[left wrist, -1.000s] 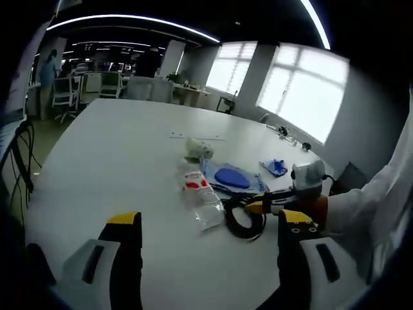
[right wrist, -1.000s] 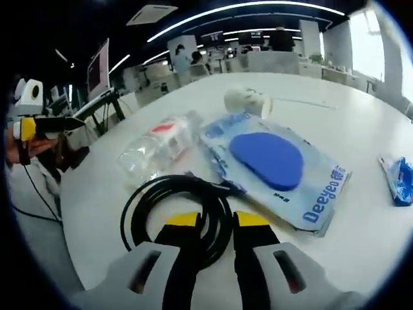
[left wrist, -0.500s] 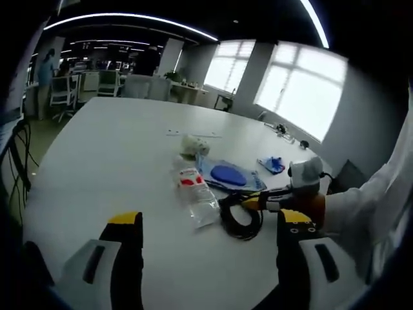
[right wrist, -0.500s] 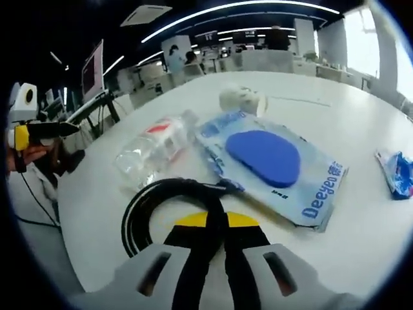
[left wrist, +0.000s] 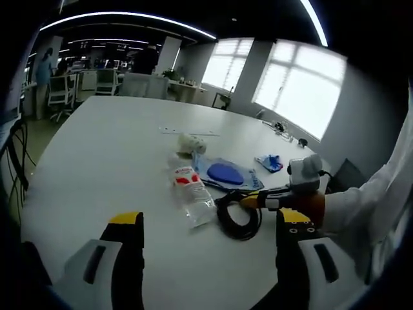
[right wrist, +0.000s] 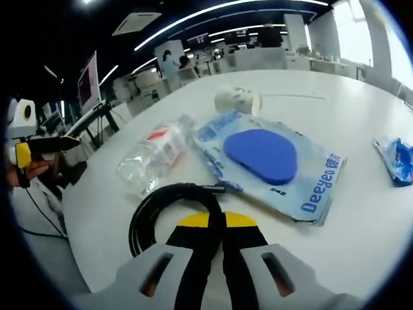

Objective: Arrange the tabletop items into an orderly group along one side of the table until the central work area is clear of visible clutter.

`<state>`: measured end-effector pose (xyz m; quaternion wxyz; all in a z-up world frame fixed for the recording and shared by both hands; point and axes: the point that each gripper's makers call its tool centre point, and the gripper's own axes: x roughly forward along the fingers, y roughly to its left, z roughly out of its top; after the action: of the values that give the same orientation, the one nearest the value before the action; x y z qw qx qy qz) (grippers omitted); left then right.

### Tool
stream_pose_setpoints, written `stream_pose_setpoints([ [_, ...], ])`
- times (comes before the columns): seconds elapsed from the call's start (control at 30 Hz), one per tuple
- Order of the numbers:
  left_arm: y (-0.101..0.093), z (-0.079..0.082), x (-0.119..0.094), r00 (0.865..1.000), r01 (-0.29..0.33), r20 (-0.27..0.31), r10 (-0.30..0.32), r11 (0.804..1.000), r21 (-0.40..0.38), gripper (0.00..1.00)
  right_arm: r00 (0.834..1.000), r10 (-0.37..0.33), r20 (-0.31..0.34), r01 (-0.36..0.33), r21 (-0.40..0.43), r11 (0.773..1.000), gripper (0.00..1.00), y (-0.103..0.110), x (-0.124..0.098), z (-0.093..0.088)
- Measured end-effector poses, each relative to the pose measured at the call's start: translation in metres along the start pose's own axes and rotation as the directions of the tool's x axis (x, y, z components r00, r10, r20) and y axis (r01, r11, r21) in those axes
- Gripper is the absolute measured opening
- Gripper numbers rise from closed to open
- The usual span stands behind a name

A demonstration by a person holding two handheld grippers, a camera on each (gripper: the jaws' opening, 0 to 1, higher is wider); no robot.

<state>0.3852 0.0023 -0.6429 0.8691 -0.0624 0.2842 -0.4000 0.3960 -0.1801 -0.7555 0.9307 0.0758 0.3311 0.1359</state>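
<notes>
The white table [left wrist: 110, 148] carries everything, and the blue-printed packet [right wrist: 274, 165] holding a blue oval pad serves as the marker for the rest. In the right gripper view, a clear plastic bottle [right wrist: 155, 153] with a red and white label lies on its side just beside the packet's left edge. A coil of black cable [right wrist: 171, 210] sits near the packet's lower left corner, its plug end close to the packet's edge. A crumpled white lump [right wrist: 237, 100] rests just beyond the packet's far end, and a small blue wrapper [right wrist: 395, 158] lies well apart on the packet's right.

The right gripper [right wrist: 216, 221] has its fingers pressed together on a strand of the coil, the yellow tips meeting around the black cable. In the left gripper view it reaches in from the right, at the coil [left wrist: 237, 216] near the packet [left wrist: 226, 174] and bottle [left wrist: 188, 194].

The left gripper [left wrist: 206, 223] hangs over bare table, short of the bottle, its fingers spread wide with nothing between them.
</notes>
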Motion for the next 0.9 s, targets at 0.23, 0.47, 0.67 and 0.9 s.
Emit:
stream_pose_setpoints([
  [0.23,-0.005,0.0,0.004,1.0,0.011,-0.006,-0.011,1.0,0.009,0.86,1.0,0.013,0.016,-0.013,0.01,1.0,0.01,0.0,-0.008,0.001],
  [0.47,-0.009,0.001,0.007,1.0,0.018,-0.004,-0.018,1.0,0.015,0.85,0.999,0.021,0.038,-0.022,0.019,1.0,0.01,0.0,-0.017,0.007],
  [0.67,-0.015,0.004,0.011,1.0,0.023,-0.001,-0.023,0.999,0.022,0.84,0.998,0.031,0.056,-0.033,0.024,0.999,0.01,0.001,-0.023,0.012],
  [0.9,-0.024,0.009,0.02,0.999,0.033,-0.004,-0.033,0.999,0.04,0.82,0.994,0.056,0.09,-0.057,0.018,0.998,0.0,0.002,-0.035,0.023],
])
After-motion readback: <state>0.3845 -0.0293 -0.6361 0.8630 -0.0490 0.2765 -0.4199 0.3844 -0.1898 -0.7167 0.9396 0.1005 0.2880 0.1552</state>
